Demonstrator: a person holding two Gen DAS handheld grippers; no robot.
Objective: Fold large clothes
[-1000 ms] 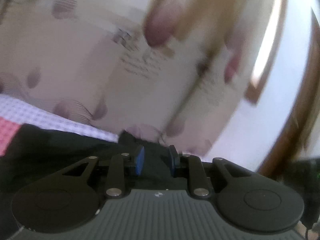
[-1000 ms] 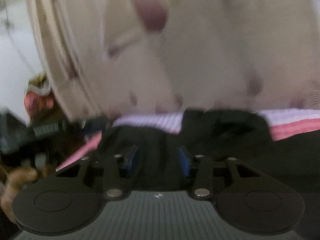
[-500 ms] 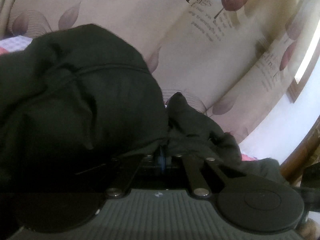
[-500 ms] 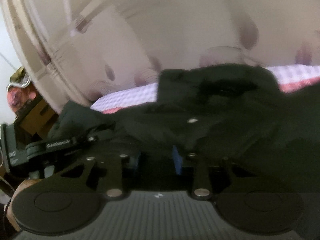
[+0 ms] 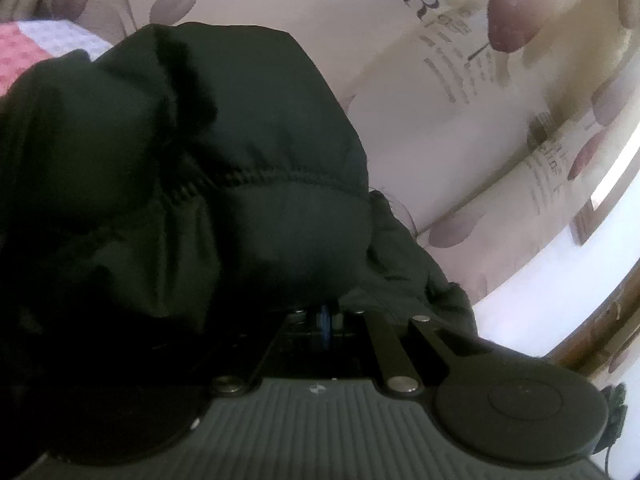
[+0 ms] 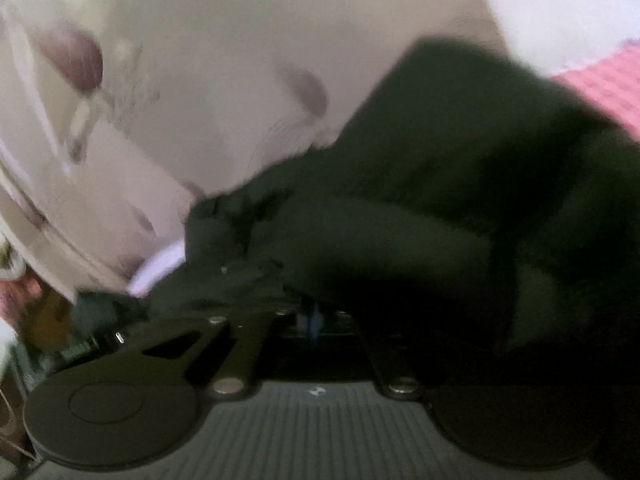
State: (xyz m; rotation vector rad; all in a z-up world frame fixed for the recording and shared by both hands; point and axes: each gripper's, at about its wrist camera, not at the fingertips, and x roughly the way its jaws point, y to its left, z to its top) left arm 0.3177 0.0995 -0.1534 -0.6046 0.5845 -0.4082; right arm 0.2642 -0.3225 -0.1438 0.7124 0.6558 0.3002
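Filling each wrist view, one dark green padded garment [image 5: 208,184] bulges over both claws: the left gripper [image 5: 325,318] and right gripper [image 6: 314,320] are each clenched on its fabric. Behind hang cream leaf-print curtains [image 5: 420,120] bearing a large "R"; smaller lettering is illegible. A pink-and-white checked bedcover [image 6: 608,80] lies beneath.

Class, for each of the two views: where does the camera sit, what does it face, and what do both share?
Left wrist: behind the left gripper, shut on the black jacket; leaf-print curtain beyond.
Right wrist: behind the right gripper, also shut on the jacket; pink checked bedsheet at right.
Shared: jacket, curtain, bedsheet.
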